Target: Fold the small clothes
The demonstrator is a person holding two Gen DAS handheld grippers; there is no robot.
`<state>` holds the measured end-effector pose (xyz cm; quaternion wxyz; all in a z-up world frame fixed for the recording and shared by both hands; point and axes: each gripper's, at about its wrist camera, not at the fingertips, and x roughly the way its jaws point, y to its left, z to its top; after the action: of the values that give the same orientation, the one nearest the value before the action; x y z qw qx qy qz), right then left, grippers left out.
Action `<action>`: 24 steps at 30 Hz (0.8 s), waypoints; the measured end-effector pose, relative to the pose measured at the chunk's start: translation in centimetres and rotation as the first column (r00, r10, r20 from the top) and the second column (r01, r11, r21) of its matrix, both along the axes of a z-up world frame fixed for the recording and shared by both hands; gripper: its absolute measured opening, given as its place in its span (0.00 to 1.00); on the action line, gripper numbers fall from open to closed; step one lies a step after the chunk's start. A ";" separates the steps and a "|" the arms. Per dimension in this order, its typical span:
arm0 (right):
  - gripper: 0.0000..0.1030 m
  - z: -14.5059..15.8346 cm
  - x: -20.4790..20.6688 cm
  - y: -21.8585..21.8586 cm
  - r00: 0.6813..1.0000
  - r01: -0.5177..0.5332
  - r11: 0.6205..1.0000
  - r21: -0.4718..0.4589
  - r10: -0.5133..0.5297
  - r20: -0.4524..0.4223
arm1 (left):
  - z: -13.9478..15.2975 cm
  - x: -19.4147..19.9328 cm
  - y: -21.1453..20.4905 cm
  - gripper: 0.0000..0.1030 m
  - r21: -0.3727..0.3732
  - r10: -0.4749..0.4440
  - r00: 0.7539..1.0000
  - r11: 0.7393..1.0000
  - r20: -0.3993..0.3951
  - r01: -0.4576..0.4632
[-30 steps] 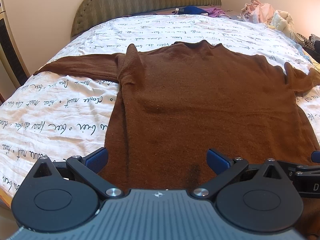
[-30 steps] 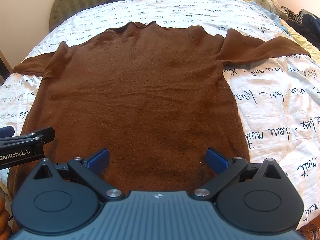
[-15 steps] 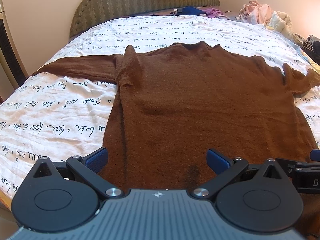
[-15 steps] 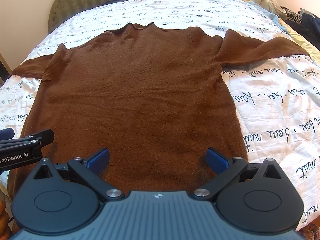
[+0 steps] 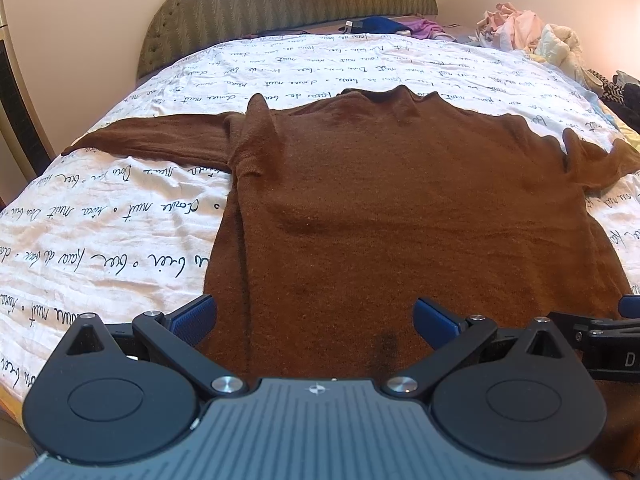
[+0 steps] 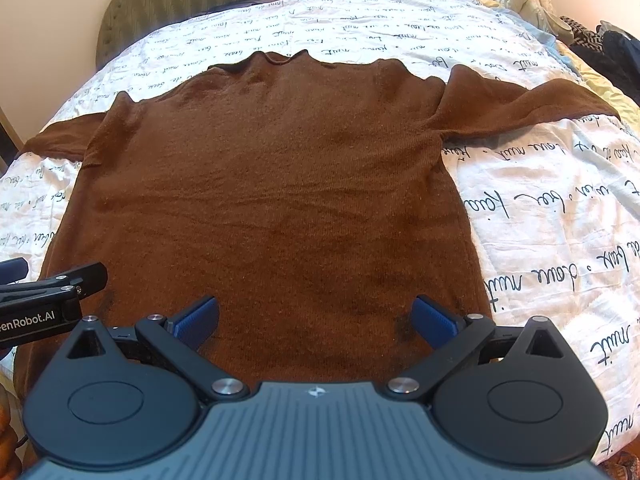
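Plain brown sweater (image 5: 400, 208), white bedsheet (image 5: 100, 232) w/ black script print, olive zigzag headboard (image 5: 288, 4)

Black left claw (image 5: 314, 320), blue pads (image 5: 195, 317), silver screws; right claw (image 6: 314, 320) seemingly identical

A brown knitted sweater (image 5: 400, 208) lies flat on the bed, both sleeves spread sideways.

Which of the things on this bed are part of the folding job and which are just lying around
In the job:
brown sweater
left hand-held gripper, open
right hand-held gripper, open

Lying about:
clothes pile at the bed's far right
blue and purple items by the headboard
printed bedspread
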<state>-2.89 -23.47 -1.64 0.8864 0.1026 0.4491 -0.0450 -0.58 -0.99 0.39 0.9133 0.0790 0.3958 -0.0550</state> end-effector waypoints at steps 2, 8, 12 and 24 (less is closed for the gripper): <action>1.00 0.0 0.1 -0.1 1.000 0.001 1.000 0.002 -0.001 0.001 | 0.0 0.1 0.0 1.00 -0.003 -0.002 1.000 1.000 -0.003 0.002; 1.00 0.2 0.1 -0.5 1.000 0.001 1.000 0.010 -0.001 0.013 | 0.6 0.5 -0.5 1.00 0.004 -0.016 1.000 1.000 0.006 0.016; 1.00 0.5 0.3 -1.4 0.999 0.006 0.999 0.045 -0.008 0.031 | 1.2 0.8 -1.5 1.00 0.013 -0.040 0.999 0.999 0.021 0.040; 1.00 1.1 1.2 -7.4 0.987 0.037 0.993 0.112 -0.054 0.152 | 0.7 2.5 -4.4 1.00 0.041 -0.092 0.996 0.995 0.004 0.091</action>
<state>-1.65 -30.89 -0.56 0.9105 0.1644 0.3781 -0.0327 1.92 -5.44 1.06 0.9090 0.1159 0.3904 -0.0885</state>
